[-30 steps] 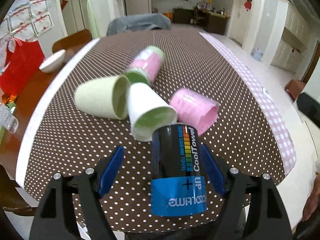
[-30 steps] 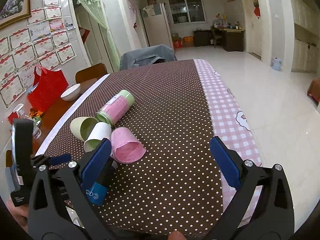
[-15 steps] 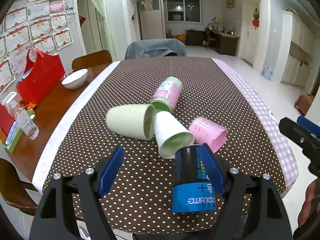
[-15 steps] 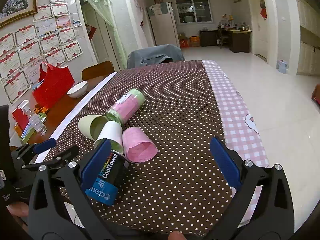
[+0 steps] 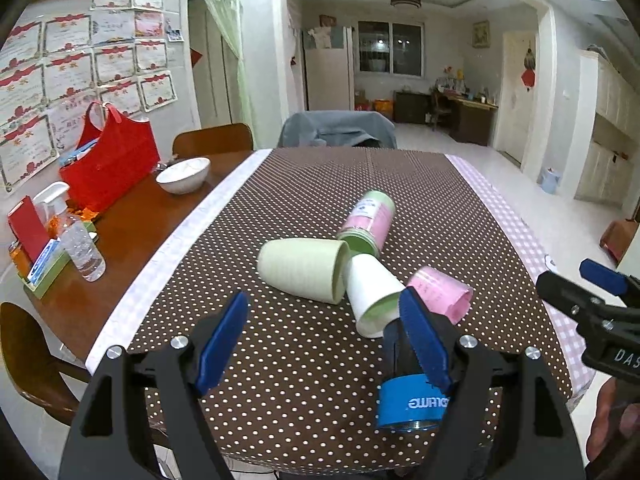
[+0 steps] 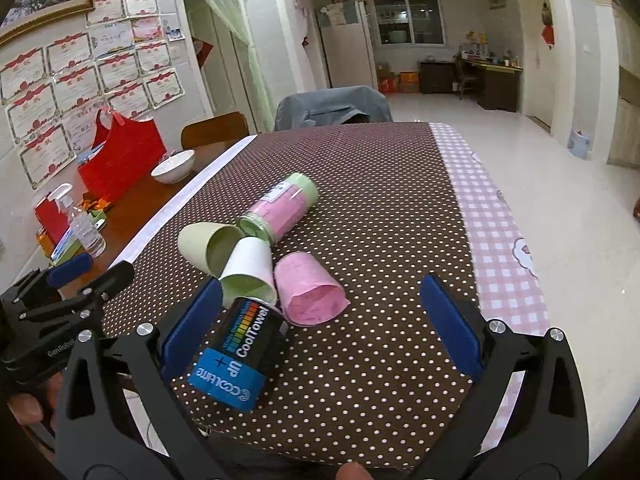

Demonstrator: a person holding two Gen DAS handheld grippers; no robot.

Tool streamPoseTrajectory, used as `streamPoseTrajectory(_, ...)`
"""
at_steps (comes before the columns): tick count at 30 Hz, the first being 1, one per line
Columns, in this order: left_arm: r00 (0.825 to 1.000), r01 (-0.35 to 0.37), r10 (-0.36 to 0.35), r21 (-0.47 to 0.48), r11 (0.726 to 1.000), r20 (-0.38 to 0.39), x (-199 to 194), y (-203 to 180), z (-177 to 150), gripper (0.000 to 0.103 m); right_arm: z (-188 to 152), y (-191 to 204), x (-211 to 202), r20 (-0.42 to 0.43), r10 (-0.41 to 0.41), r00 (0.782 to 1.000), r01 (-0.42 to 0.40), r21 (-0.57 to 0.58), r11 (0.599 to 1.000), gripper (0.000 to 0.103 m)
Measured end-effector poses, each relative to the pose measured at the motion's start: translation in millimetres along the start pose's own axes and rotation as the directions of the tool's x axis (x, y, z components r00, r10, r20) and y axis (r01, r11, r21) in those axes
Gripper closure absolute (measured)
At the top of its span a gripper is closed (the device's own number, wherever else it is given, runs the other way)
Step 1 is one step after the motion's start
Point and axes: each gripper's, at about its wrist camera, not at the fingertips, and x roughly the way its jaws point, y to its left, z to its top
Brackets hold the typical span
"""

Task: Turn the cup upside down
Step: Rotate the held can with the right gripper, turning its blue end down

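Note:
A black and blue CoolTowel can [image 6: 238, 354] stands upside down near the table's front edge; it also shows in the left wrist view [image 5: 412, 392], partly behind my right finger. Behind it lie a white cup [image 6: 250, 274], a pale green cup [image 6: 204, 244], a pink cup [image 6: 310, 294] and a pink and green bottle [image 6: 282, 210], all on their sides. My left gripper [image 5: 324, 342] is open and empty, above the front edge. My right gripper [image 6: 320, 326] is open and empty, with the can by its left finger.
The table has a brown dotted cloth [image 6: 380, 200] with a pink checked strip [image 6: 492, 216] on the right. On bare wood at left stand a white bowl [image 5: 183, 175], a red bag [image 5: 108, 168] and a clear bottle [image 5: 82, 250]. A grey-draped chair [image 5: 336, 130] is at the far end.
My left gripper has drawn back and up from the can, which stays standing on the cloth. The can has shifted from between my left fingers to behind the right one.

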Motion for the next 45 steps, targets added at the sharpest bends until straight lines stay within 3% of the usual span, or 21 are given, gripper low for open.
streamPoseTrajectory(17,0.996,-0.059,0.064,-0.076,0.995,0.058,-15,38,-7,0.026,-2,38,20,-0.086,0.059,0.995,-0.065,-0.064,0.996,0.006)
streamPoseTrajectory(24,0.993,-0.091,0.099,-0.126,0.988,0.063,-17,59,-12,0.026,-9,43,46,-0.201,0.096,0.975,-0.108,-0.051,0.993,0.006)
streamPoseTrajectory(33,0.994,-0.097,0.103,-0.153,0.984,0.037,-6,73,-24,0.026,-26,41,91,-0.383,0.156,0.911,-0.147,0.054,0.988,0.006)
streamPoseTrajectory(45,0.996,-0.081,0.084,-0.167,0.983,0.014,4,78,-34,0.026,-29,38,133,-0.508,0.213,0.835,-0.138,0.181,0.974,0.006)
